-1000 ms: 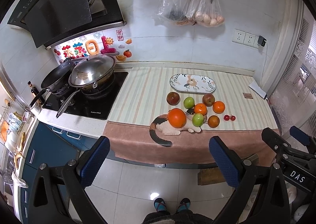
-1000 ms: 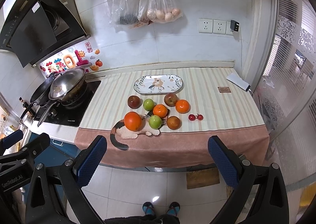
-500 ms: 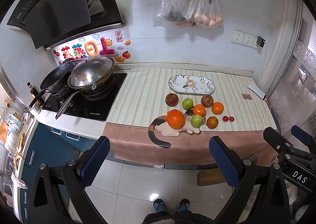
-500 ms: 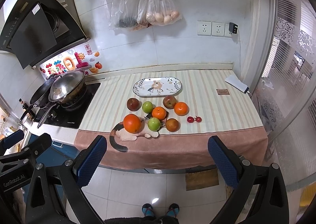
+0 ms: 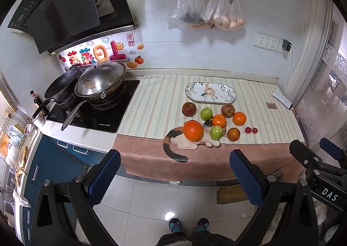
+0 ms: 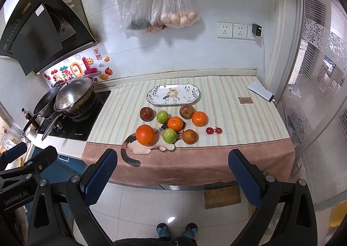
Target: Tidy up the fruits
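You see a soft striped cloth (image 6: 227,115) on the counter, matt and a bit fuzzy. The plate (image 6: 151,97) looks like shiny glazed china. The big orange (image 6: 145,135) has bumpy skin; the green apples (image 6: 162,117) are smooth and glossy. The pan lid (image 5: 100,79) is shiny metal — the floor tiles (image 5: 138,213) gleam too. Your gripper pads (image 6: 98,177) are rough blue rubber.

L+R grippers (image 5: 173,172) (image 6: 172,172) nudged closer to counter (image 6: 216,154) | fruit unmoved | fingers same gap
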